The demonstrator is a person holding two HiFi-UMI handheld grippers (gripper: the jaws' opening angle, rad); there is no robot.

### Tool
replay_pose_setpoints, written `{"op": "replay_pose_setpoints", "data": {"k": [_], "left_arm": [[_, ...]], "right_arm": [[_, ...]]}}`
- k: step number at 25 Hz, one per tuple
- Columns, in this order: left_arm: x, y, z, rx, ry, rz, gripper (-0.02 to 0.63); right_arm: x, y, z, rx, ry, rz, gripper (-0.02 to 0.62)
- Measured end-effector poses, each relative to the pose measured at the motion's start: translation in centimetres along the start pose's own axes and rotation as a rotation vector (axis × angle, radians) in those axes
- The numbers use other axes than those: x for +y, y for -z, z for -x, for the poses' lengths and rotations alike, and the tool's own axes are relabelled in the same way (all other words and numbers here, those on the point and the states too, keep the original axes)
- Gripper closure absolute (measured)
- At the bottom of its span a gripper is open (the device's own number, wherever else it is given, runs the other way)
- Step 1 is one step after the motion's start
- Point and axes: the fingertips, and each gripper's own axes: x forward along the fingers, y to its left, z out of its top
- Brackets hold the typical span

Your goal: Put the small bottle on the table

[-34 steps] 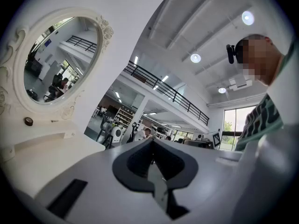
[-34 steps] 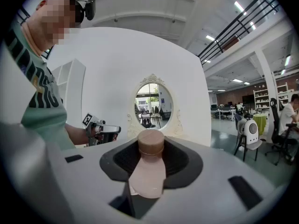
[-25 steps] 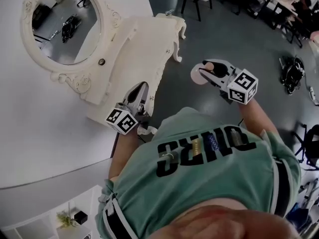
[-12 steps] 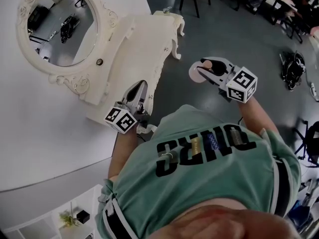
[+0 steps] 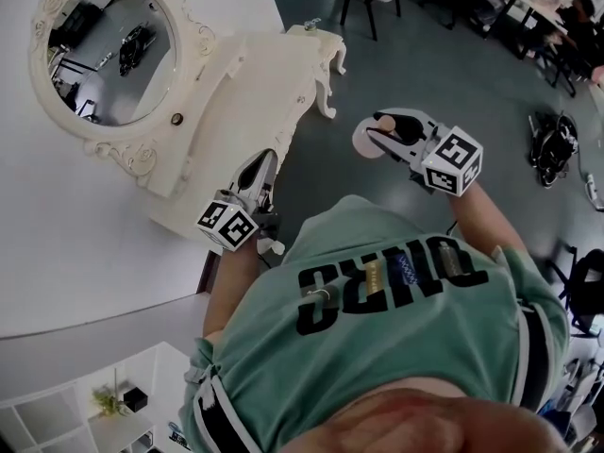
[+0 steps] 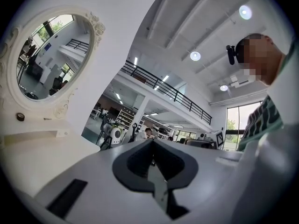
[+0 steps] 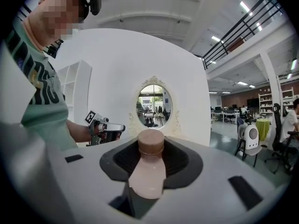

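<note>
1. The right tongs [image 5: 376, 132] are clamped on the small bottle [image 7: 147, 171]. Its pale pink body sits between the two jaws, and its brown cap [image 7: 151, 143] shows above the body in the right gripper view.
2. From the head view, the bottle is in the air over the grey floor [image 5: 406, 64]. It is off to the right of the bench [image 5: 255, 92] and not touching it.
3. The bench is a white dressing table with curled legs. It stands against a white wall and carries an oval mirror [image 5: 104, 50] in an ornate white frame.
4. The left tongs [image 5: 264, 165] have their jaws closed together with nothing between them. In the left gripper view the tips meet in a point.
5. The left tongs hang over the near edge of the bench, close to its front corner. Their marker cube [image 5: 228, 223] is on the side towards the person.
6. The two tongs are well apart, with the person's green shirt [image 5: 396, 347] below them in the head view.
7. The right gripper view looks across at the left tongs, with the mirror on the wall behind them.
</note>
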Motion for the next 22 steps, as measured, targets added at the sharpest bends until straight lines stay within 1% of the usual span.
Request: {"op": "replay_pose_setpoints", "data": {"k": [6,11,14,17,22], "left_arm": [[-1.9,1.8,-3.6,-0.004,-0.01,0.011,0.597],[-1.2,2.5,-5.5,0.013,-0.018,0.023,0.597],[0.6,2.5,-6.5,0.018,-0.011,0.031,0.597],[3.0,2.1,-8.0,0.022,0.015,0.038,0.597],[8.9,0.6,-10.9,0.028,0.072,0.052,0.598]], "right_arm": [[-2.6,0.4,2.8,0.003,-0.021,0.001,0.472],[-4.6,1.5,3.0,0.011,-0.02,-0.016,0.472],[-5.9,2.0,2.0,0.013,-0.008,-0.034,0.472],[-7.5,2.1,0.2,0.02,0.012,-0.046,0.472],[-10.7,1.5,-4.6,0.032,0.056,-0.043,0.472]]}}
